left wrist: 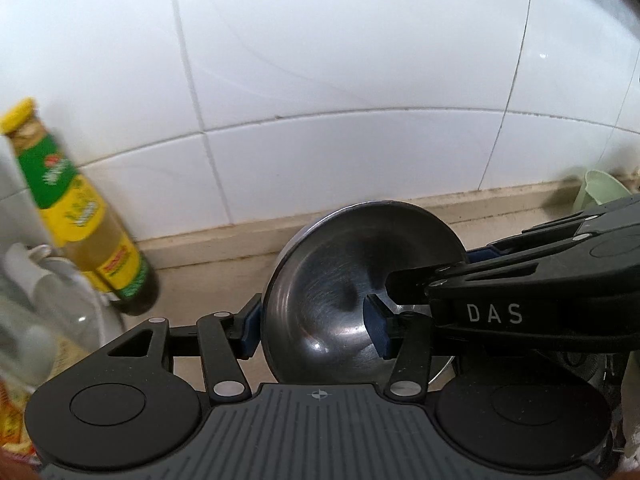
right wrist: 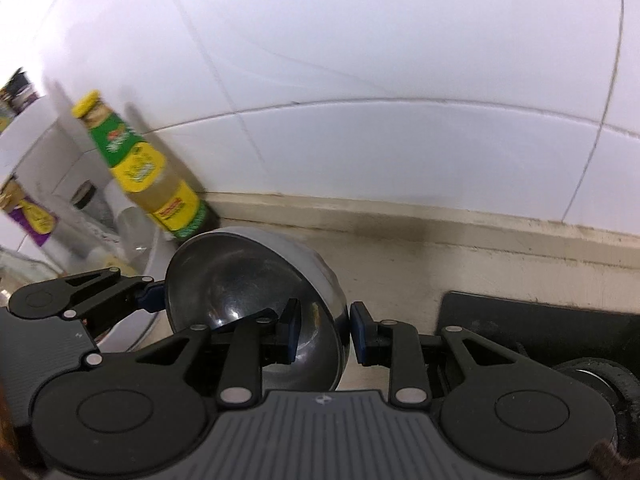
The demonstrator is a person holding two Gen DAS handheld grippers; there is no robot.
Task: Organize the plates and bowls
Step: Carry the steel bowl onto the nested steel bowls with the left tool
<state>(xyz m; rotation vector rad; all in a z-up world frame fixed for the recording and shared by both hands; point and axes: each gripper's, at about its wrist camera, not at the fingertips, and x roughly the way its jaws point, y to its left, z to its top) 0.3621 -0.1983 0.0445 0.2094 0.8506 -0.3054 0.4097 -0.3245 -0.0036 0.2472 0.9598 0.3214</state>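
The sauce bottle (left wrist: 80, 216) stands left of both tongs. The left gripper (left wrist: 314, 330) clamps the steel bowl's (left wrist: 356, 292) left wall, one pad outside, one inside. The right gripper (right wrist: 322, 334) straddles the opposite rim; contact cannot be confirmed.
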